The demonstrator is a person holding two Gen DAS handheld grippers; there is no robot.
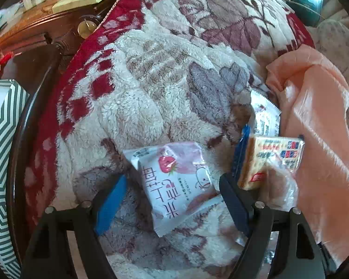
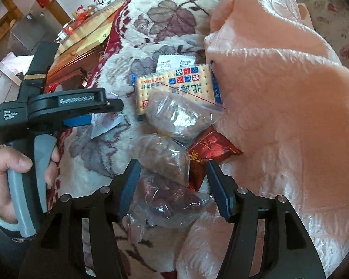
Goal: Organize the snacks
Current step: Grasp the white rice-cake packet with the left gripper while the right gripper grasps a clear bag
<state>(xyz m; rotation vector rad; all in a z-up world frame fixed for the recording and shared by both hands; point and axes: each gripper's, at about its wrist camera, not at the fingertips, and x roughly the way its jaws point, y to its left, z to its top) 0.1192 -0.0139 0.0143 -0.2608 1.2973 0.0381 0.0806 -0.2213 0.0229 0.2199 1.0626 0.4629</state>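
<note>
In the left wrist view my left gripper (image 1: 174,181) is open, its jaws on either side of a white strawberry snack packet (image 1: 174,181) lying on the floral blanket (image 1: 151,88). A yellow cracker pack (image 1: 272,158) lies just right of it. In the right wrist view my right gripper (image 2: 172,176) is open around clear bags of brown snacks (image 2: 162,158), with a red packet (image 2: 209,148) beside them. The cracker pack (image 2: 176,86) and another clear bag (image 2: 179,116) lie beyond. The left gripper body (image 2: 58,107) shows at left, over the white packet (image 2: 107,125).
A peach cloth (image 2: 279,93) is bunched along the right of the snacks and also shows in the left wrist view (image 1: 318,139). A green-striped box (image 1: 2,151) stands at far left. A wooden table (image 1: 35,23) lies beyond the blanket.
</note>
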